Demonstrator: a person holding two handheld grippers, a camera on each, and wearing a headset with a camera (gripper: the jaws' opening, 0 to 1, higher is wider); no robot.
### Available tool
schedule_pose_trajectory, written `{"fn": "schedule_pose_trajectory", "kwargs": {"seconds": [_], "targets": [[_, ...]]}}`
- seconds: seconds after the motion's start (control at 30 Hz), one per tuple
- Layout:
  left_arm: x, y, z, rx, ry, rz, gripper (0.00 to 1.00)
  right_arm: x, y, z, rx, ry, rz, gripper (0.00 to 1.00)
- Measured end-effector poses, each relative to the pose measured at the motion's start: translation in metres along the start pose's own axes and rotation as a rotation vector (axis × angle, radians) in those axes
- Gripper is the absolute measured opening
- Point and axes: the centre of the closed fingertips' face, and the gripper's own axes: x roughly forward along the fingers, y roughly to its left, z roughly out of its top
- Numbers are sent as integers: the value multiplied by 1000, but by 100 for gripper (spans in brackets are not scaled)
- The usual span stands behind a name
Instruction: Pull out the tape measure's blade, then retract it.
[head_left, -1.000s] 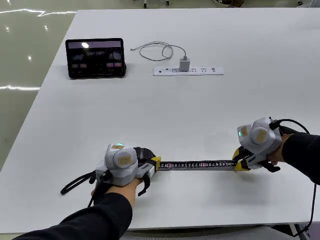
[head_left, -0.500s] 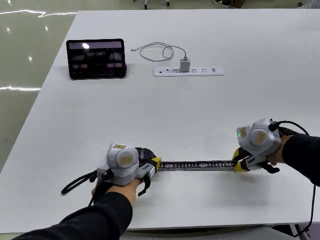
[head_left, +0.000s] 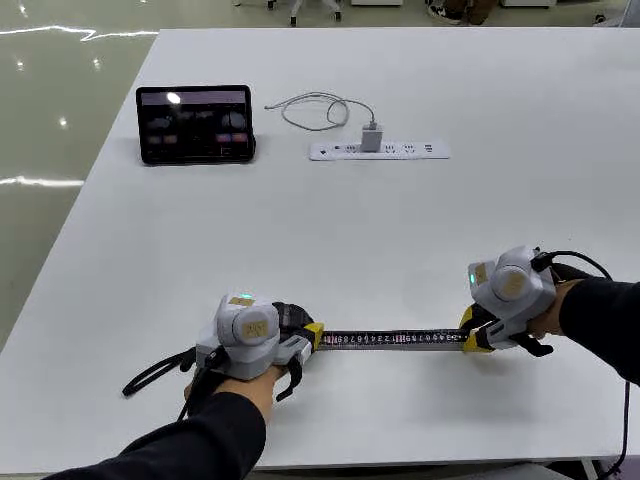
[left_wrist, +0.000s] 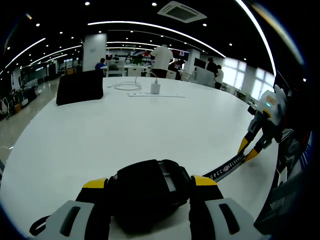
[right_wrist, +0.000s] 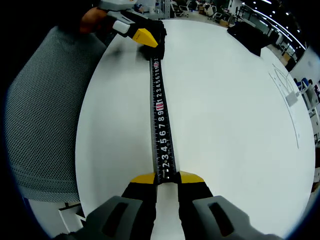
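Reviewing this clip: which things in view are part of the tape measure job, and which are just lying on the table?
In use: tape measure case, clamped in the left gripper; blade, drawn out and pinched at its tip by the right gripper.
Lying about: tablet, power strip, charger with its cable, all far across the table.

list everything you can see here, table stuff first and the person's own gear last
table: one, white, under everything
tablet: one, black, far left, screen lit
power strip: one, white, far middle
charger: one, white, plugged into the power strip
cable: one, white, coiled behind the charger
tape measure case: one, black, near left
blade: one, dark with pale numbers, stretched rightward from the case
left gripper: one, grey with yellow tips, shut on the tape measure case
right gripper: one, same colours, shut on the blade's end
sleeves: two, dark, near edge
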Motion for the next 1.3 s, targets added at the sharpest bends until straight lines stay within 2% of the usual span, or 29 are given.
{"fn": "schedule_pose_trajectory", "kwargs": {"seconds": [0.37,0.43,0.63,1.3], "targets": [[0,0,0,0,4,0,59,3,2,8,-2,-8,0,11],[0,0,0,0,3,0,60,4,2,9,-32,-1,3,11],[0,1,0,-1,7,3,60,6,1,12,-6,26,-5,12],[0,1,-1,-1,9,2,60,10,1,24,41,13,-30,11]]}}
